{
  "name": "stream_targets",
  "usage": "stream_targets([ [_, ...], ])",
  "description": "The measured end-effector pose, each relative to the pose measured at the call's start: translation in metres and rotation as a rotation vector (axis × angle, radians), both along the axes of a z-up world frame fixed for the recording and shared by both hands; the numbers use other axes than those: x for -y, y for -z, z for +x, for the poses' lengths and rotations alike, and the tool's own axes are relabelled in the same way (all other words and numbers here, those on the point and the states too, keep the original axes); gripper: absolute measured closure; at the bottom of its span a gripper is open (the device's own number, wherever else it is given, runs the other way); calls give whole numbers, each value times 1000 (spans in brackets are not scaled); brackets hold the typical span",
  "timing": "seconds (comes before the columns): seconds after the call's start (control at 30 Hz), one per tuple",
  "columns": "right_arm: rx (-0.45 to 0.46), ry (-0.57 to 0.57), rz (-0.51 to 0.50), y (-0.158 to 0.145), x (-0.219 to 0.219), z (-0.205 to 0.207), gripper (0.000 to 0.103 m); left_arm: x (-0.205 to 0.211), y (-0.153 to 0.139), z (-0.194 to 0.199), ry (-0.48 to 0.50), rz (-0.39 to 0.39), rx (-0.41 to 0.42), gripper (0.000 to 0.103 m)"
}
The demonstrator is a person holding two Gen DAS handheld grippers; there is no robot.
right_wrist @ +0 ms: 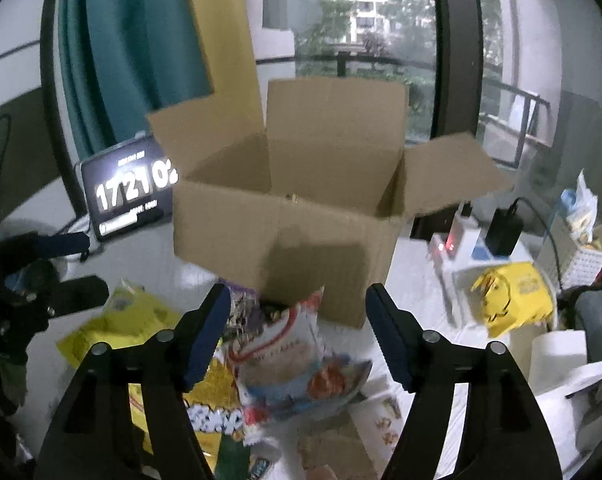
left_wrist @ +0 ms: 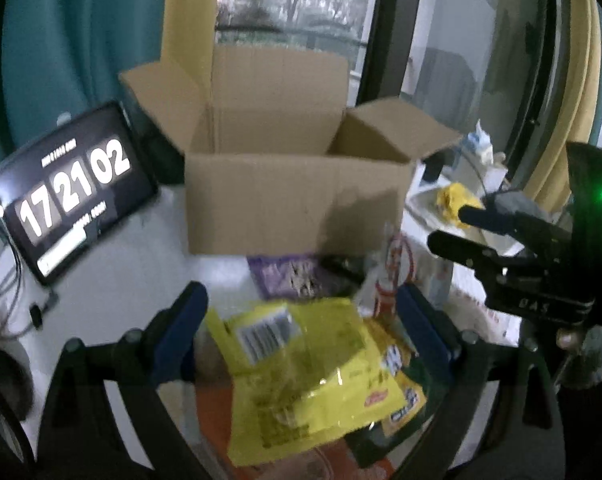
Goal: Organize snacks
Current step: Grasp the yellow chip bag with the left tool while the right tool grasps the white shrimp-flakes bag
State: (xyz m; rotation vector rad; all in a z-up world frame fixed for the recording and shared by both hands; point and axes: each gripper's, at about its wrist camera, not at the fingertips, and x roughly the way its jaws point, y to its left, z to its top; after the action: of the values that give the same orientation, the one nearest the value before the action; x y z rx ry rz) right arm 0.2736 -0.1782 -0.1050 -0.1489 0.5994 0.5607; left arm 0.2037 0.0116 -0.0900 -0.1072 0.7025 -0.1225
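While snack packets lie heaped on the counter (right_wrist: 421,300) before an open box (right_wrist: 285,216), both grippers hover with fingers spread, gripping nothing. Left gripper (left_wrist: 301,332) straddles a yellow bag (left_wrist: 301,376); right gripper (right_wrist: 297,336) frames a white packet (right_wrist: 297,364), the box just beyond.

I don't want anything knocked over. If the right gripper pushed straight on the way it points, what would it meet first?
Probably the white and red snack bag lying between the open right gripper fingers, then the cardboard box front wall behind it; depth is uncertain.
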Motion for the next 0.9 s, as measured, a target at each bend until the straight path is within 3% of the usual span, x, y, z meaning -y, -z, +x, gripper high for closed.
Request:
stream_targets([
  [0.3, -81, -72, -36, 39, -7, 13, 22, 11, 50, 6, -12, 26, -134, 6],
  [0.63, -87, -109, -95, 60, -15, 8, 18, 11, 63, 11, 16, 2, -148, 7],
  [0.9, -88, -100, -133, 60, -20, -4, 53, 10, 59, 1, 53, -29, -108, 30],
])
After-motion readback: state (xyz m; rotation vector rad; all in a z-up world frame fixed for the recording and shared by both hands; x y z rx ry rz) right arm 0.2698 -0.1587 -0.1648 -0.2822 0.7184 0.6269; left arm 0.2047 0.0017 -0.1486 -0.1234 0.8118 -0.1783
